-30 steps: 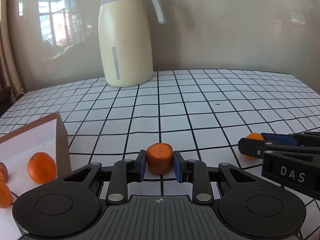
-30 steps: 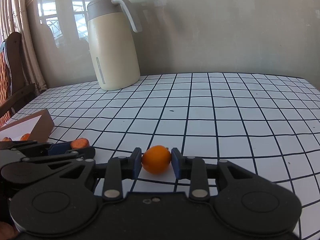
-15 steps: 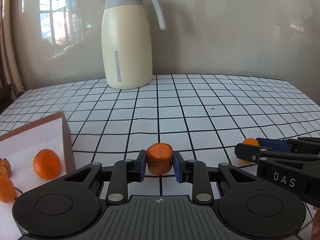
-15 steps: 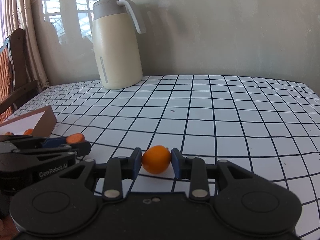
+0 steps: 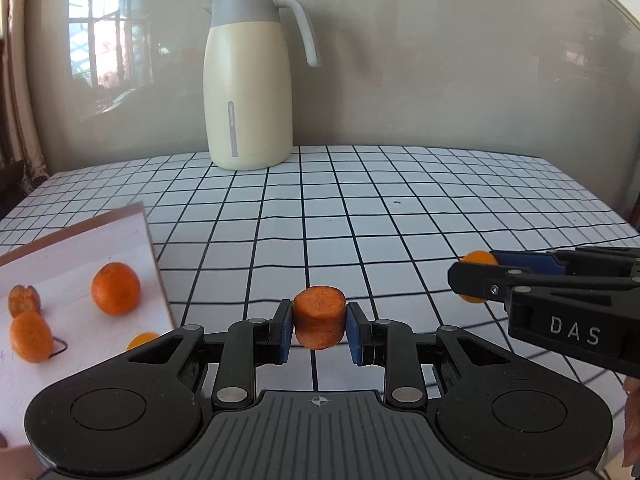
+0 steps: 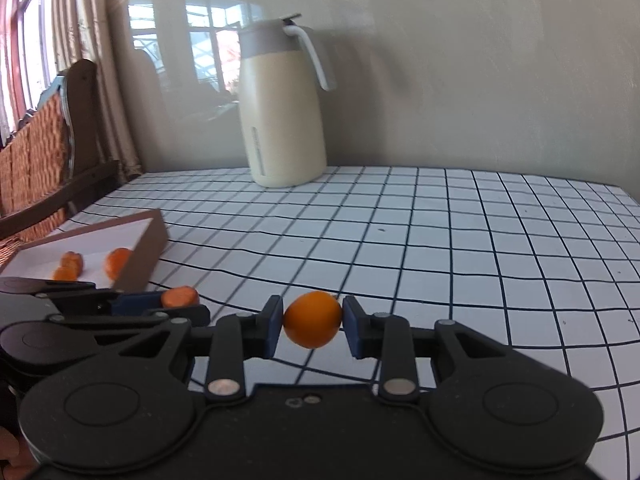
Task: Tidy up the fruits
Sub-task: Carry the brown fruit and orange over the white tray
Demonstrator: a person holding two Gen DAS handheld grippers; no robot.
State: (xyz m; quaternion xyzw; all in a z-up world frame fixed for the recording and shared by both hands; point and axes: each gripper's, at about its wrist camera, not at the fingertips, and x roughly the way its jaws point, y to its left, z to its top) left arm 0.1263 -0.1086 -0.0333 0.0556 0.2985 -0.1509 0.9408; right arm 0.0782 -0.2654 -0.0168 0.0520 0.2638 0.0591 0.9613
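Observation:
My left gripper [image 5: 319, 330] is shut on a carrot chunk [image 5: 319, 322], an orange cut cylinder, held above the checked table. My right gripper [image 6: 313, 325] is shut on a small round orange fruit [image 6: 312, 319], also held above the table. Each gripper shows in the other's view: the right one [image 5: 476, 276] with its fruit at the right, the left one [image 6: 180, 300] with the carrot chunk [image 6: 180, 297] at the left. A shallow brown box with a white inside [image 5: 80, 240] lies at the left and holds several orange fruits [image 5: 115, 288].
A cream thermos jug with a grey lid [image 5: 248, 80] stands at the back of the table against the wall. The box also shows in the right wrist view [image 6: 140, 248]. A wooden chair with a wicker back [image 6: 44, 152] stands beyond the table's left edge.
Both grippers have risen and moved left toward the box, each still holding its piece. More of the box's inside and its fruits is in view now.

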